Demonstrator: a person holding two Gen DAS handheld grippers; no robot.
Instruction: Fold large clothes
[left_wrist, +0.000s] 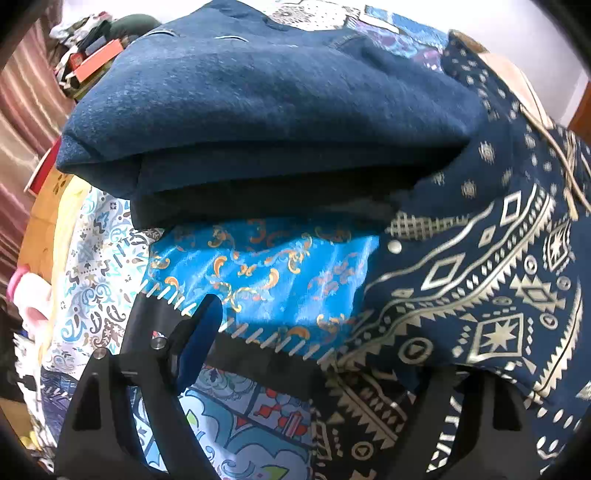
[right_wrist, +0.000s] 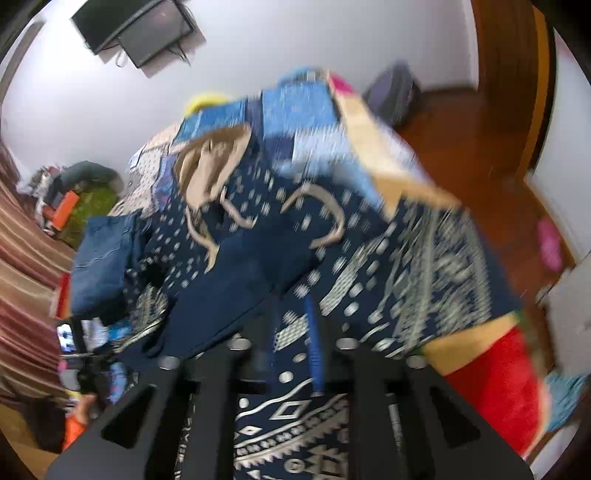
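While the navy hooded garment with cream geometric print lies spread over the patchwork bedspread, I judge a fold is underway. My left gripper stands wide apart, its right finger hidden under cloth; the right gripper is narrowly parted, nothing clamped. Next, I need a hem.

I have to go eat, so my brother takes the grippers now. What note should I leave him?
Left gripper: open, over the blue satin cloth, holding nothing.
Right gripper: slightly open above the navy patterned hoodie.
Done: blue sweater lies folded beside it.
To do: hoodie is rumpled, needs folding.
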